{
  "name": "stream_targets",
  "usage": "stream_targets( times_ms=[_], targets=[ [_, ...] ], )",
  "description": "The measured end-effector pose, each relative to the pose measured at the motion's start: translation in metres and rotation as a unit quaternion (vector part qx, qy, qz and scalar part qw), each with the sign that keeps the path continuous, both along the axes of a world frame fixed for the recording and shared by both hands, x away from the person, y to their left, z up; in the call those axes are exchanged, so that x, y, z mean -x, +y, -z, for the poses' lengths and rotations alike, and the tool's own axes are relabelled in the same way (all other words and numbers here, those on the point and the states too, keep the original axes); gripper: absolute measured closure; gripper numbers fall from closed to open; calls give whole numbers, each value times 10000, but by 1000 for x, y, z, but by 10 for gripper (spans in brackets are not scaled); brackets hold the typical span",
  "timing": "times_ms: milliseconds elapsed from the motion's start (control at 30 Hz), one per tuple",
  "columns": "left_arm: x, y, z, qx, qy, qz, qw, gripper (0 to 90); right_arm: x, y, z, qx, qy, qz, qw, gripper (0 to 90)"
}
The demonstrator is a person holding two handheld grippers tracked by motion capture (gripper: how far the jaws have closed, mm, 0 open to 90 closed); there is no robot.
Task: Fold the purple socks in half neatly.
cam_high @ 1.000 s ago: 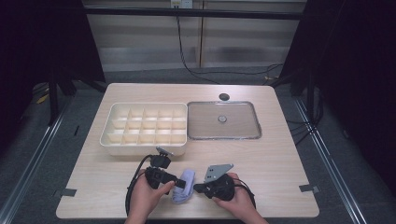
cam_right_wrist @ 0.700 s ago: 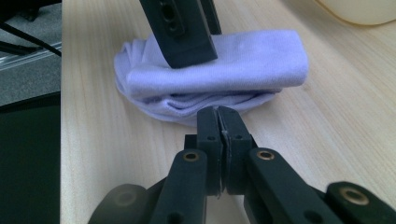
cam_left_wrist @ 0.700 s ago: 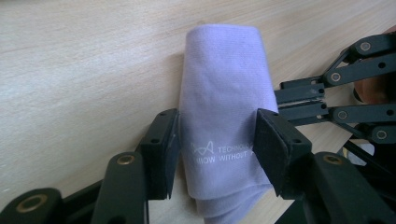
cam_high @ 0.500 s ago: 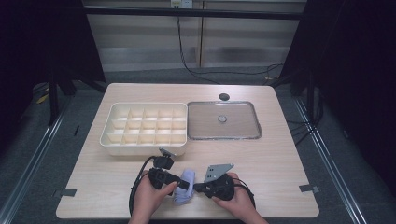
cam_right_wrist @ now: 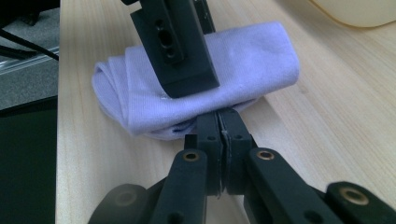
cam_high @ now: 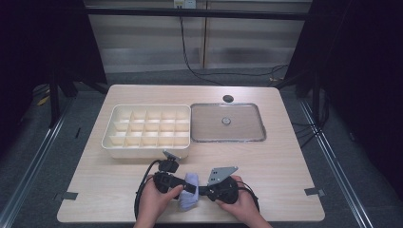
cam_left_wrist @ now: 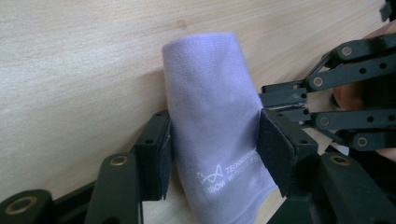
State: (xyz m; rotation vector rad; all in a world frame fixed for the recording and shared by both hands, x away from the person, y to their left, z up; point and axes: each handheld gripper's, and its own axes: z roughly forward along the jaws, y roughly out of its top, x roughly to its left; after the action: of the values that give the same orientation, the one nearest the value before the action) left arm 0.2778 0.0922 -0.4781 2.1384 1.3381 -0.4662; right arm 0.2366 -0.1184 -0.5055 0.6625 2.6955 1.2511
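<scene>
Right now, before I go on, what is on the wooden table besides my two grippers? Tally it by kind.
Rolled lilac cloth: 1
Cream plastic compartment tray: 1
Flat grey metal lid with a centre knob: 1
Total: 3

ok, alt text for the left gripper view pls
A rolled lavender cloth with white printed lettering lies between the left gripper's two black jaws, which have just been opening, on a light wooden table. The right gripper's black linkage reaches the cloth from the right.
</scene>
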Motion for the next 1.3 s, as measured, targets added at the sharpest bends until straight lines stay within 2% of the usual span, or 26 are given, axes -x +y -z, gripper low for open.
stream_targets(
  times_ms=[233,267,367,767,1033,1133,1167,1200,1300],
  targets=[
    [-1,1,2,113,35,23,9999,460,0,0,0,4,-40,-11,10000,883],
    [0,0,3,151,101,-57,9998,460,0,0,0,5,-44,-9,10000,883],
    [0,0,3,182,120,-80,9997,459,1,0,0,6,-35,2,10000,883],
    [-1,4,3,187,95,-121,9997,460,1,0,0,3,-43,15,10000,879],
    [0,14,-3,173,-6,-213,9996,450,1,0,0,10,-44,14,10000,878],
    [3,19,-4,224,34,-294,9993,448,1,0,0,16,-64,19,10000,878],
    [3,20,-4,195,-7,-306,9993,446,2,0,0,16,-62,19,10000,880],
    [5,21,-4,226,51,-342,9991,445,2,0,0,19,-63,20,10000,879],
    [6,22,-2,262,49,-320,9991,443,2,0,0,31,-68,23,10000,879]
  ],
)
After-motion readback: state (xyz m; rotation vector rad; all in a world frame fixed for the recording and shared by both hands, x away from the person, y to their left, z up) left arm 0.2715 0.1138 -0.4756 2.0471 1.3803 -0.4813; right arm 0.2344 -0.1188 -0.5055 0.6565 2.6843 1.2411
